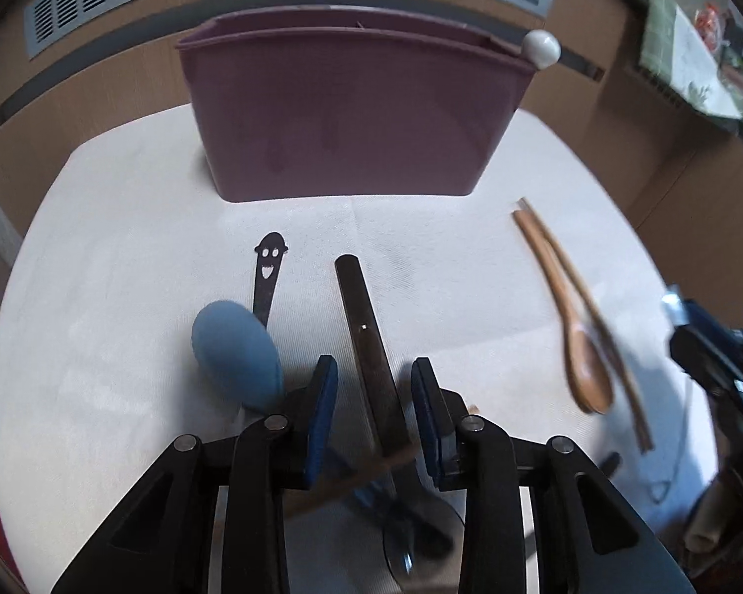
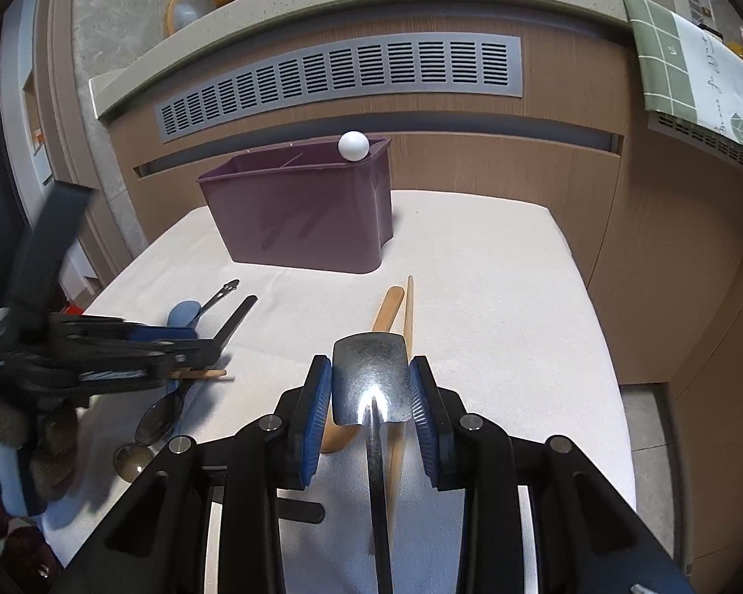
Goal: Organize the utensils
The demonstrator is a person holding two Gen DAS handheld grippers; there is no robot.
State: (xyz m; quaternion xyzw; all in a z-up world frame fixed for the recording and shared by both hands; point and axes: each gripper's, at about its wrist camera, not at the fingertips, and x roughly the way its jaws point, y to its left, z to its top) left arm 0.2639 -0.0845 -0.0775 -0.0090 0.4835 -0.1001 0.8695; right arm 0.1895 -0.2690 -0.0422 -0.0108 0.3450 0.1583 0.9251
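Gripping a metal spatula (image 2: pixel 371 381) by its blade, right gripper (image 2: pixel 371 396) points at bin (image 2: pixel 302 213), 12 o'clock. Left gripper (image 1: pixel 374 396) spread, straddling dark handle (image 1: pixel 366 331); no contact.

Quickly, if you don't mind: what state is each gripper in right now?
Left gripper: open, pads either side of the dark flat handle but not pressing it.
Right gripper: shut on the metal spatula.
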